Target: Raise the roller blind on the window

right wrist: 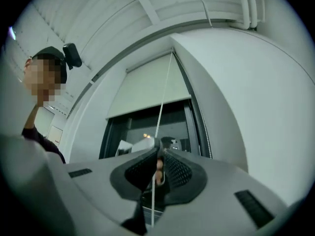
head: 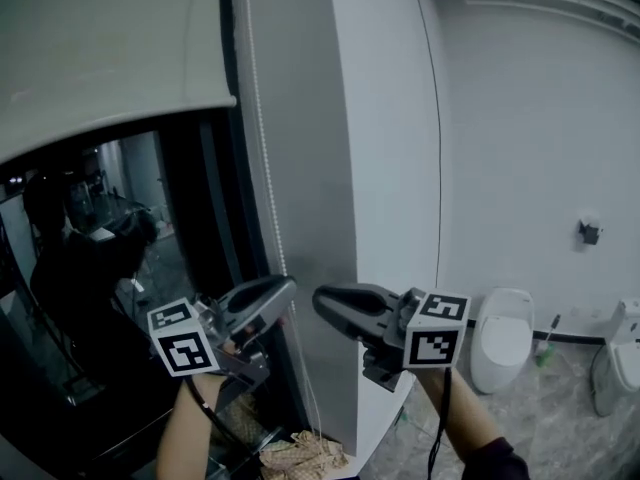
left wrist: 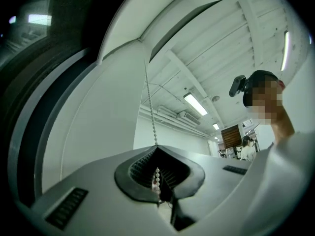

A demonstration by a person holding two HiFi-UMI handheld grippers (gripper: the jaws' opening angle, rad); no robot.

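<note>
The pale roller blind (head: pixel 100 58) covers the top of the dark window (head: pixel 180 218), with its lower edge partway up. A white bead chain (head: pixel 262 148) hangs down the right side of the window frame. My left gripper (head: pixel 288 286) is shut on the chain, and in the left gripper view the chain (left wrist: pixel 150 102) runs down into the closed left gripper (left wrist: pixel 157 147). My right gripper (head: pixel 320 303) sits just to the right, tip to tip with the left. In the right gripper view a strand of the chain (right wrist: pixel 165 92) passes through the closed right gripper (right wrist: pixel 159 150), below the blind (right wrist: pixel 147 90).
A white pillar (head: pixel 370 168) stands right of the window. A toilet (head: pixel 500 338) and a second fixture (head: pixel 615 363) stand by the far wall, with a green brush (head: pixel 545 348) between them. Crumpled material (head: pixel 300 456) lies at the window's foot. The glass reflects a person.
</note>
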